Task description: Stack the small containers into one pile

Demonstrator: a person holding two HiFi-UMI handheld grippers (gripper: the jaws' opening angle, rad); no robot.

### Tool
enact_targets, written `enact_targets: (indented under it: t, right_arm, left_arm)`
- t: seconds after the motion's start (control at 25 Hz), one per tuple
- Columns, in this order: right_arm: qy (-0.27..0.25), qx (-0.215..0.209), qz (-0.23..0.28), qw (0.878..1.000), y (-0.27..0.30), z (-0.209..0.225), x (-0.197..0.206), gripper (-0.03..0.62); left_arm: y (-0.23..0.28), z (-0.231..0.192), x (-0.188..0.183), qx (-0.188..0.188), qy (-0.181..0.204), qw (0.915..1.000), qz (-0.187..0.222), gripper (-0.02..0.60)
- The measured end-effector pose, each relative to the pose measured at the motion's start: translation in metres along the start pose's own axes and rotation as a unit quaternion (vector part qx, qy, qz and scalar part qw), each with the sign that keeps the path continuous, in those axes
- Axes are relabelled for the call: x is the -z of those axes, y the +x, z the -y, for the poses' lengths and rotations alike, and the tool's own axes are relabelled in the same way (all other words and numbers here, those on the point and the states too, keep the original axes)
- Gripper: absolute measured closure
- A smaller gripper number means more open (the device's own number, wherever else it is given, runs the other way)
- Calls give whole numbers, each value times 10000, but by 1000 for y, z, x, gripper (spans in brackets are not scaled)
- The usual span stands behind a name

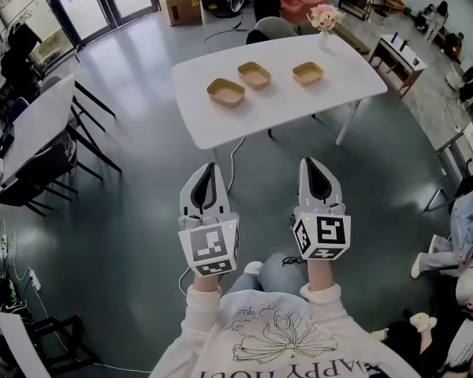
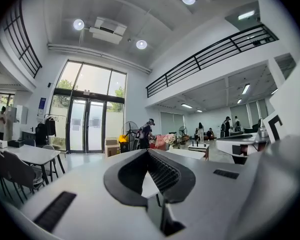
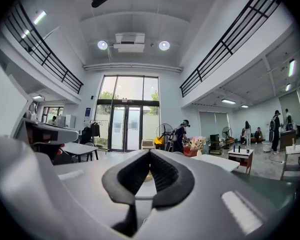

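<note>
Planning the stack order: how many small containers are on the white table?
3, apart in a row on the white table: left container, middle container, right container nearest the flowers. None seems hidden.

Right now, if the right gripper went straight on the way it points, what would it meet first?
Nothing until the white table; probably its near edge, else the rightmost container; height is unclear.

I see three tan shallow moulded containers [image 1: 225, 92], plain and unpatterned, against the flat white rounded tabletop [image 1: 284, 109]. The polished floor [image 1: 142, 179] reads dark grey-green to me. My left gripper [image 1: 212, 166] and right gripper [image 1: 309, 162] are pale grey with black ribbed pads [image 3: 162, 175]. Each marker cube [image 1: 210, 246] shows black-and-white squares. The cream sweatshirt [image 1: 284, 337] carries dark line-art.
</note>
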State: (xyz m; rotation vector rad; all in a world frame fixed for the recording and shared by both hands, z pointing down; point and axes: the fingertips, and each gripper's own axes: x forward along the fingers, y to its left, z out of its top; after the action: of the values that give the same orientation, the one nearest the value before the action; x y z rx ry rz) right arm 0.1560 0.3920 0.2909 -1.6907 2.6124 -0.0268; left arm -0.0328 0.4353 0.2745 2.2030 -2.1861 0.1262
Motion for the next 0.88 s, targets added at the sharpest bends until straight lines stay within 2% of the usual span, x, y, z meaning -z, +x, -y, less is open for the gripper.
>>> enact_targets:
  t: [0.24,0.48,0.88]
  right_arm:
    - [-28,-129,-154,9998,46,5,10,583]
    - [15,-339,-195,9992,118,25,18,583]
    - [-44,-1184,-248,9926,271,47,10,583]
  left_arm:
    - [41,-13,10,-103,-115,9998,-147,575]
    - [103,-26,10,-324,-127,9993,-141,575]
    - [225,-56,-1,-966,-184,9948,-247,575]
